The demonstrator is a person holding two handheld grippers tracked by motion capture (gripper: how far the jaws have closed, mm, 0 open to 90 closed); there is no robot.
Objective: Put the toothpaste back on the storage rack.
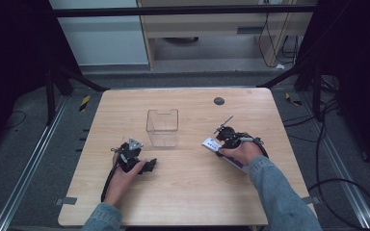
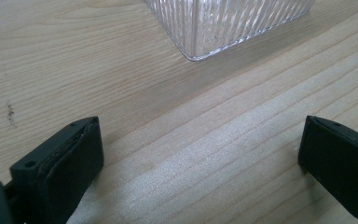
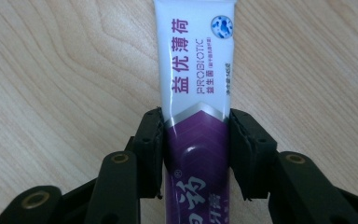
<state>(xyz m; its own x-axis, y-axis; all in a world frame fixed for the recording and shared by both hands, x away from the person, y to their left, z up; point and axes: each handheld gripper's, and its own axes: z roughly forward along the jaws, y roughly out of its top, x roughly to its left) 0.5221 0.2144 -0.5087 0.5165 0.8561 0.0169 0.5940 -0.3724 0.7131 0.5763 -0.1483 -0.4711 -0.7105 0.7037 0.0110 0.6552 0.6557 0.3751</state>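
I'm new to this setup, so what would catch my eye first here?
The white and purple toothpaste tube lying on the wooden table, clamped between the right gripper jaws. Next, the clear ribbed plastic box at the table's middle, ahead of the open left gripper.

The tube (image 3: 196,93) is white above and purple below, with purple lettering; the ribbed box (image 2: 223,23) looks clear.
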